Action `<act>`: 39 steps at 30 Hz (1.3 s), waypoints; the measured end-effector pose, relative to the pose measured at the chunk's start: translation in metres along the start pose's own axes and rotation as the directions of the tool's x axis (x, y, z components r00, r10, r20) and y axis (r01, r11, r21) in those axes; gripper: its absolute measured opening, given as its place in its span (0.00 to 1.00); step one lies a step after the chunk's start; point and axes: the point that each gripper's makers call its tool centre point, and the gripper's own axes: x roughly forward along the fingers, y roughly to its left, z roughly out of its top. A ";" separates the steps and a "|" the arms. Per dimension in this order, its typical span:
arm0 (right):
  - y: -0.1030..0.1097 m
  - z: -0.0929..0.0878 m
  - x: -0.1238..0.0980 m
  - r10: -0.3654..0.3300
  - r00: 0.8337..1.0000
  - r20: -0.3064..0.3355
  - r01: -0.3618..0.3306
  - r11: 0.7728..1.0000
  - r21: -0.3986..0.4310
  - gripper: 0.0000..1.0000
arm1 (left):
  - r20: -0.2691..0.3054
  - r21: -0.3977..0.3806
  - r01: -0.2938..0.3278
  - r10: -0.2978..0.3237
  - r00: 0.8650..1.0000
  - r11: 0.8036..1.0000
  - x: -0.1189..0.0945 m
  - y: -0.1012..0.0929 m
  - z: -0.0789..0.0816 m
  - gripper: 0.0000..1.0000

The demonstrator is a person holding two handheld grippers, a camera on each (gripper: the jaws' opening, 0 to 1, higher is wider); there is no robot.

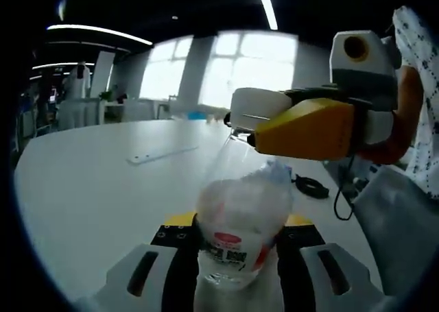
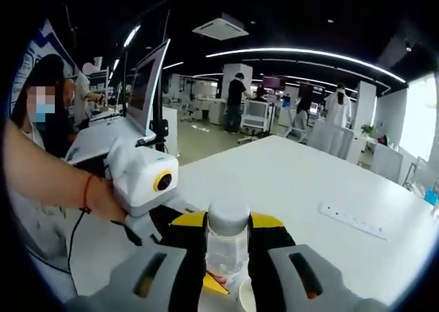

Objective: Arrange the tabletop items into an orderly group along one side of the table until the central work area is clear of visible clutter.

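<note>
In the left gripper view, the left tongs [image 1: 236, 257] are closed on the body of a clear plastic bottle [image 1: 240, 223] with a red and white label, held above the white worktop [image 1: 89, 188]. The right tongs [image 1: 236, 123] come in from the right of that view and meet the bottle's top end, and in the right gripper view the right tongs [image 2: 228, 257] are closed on the bottle's neck [image 2: 226, 247] just under its pale cap [image 2: 228, 216], with the left tongs' body beside a person's hand [image 2: 103, 199]. A white power strip [image 2: 355, 221] lies flat on the worktop farther off, and a black cable [image 1: 312, 186] lies near the worktop's edge.
</note>
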 end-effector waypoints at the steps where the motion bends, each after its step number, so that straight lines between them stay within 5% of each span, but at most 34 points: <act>1: 0.000 0.000 0.000 -0.002 1.000 -0.001 0.002 1.000 -0.002 0.19 | 0.000 0.000 0.000 0.000 1.000 1.000 0.000 0.000 0.000 0.41; 15: -0.001 -0.005 -0.007 -0.029 0.999 -0.014 0.029 1.000 0.001 0.19 | -0.003 0.006 -0.004 0.004 1.000 1.000 0.001 -0.003 -0.001 0.42; 31: -0.002 -0.007 -0.009 -0.105 0.993 -0.061 0.106 0.994 0.021 0.19 | -0.041 0.049 0.097 -0.095 0.995 0.994 0.003 -0.010 -0.002 0.40; 39: -0.003 -0.007 -0.009 -0.106 0.992 -0.061 0.108 0.994 0.022 0.19 | -0.038 0.033 0.087 -0.086 0.996 0.996 0.002 -0.008 -0.002 0.41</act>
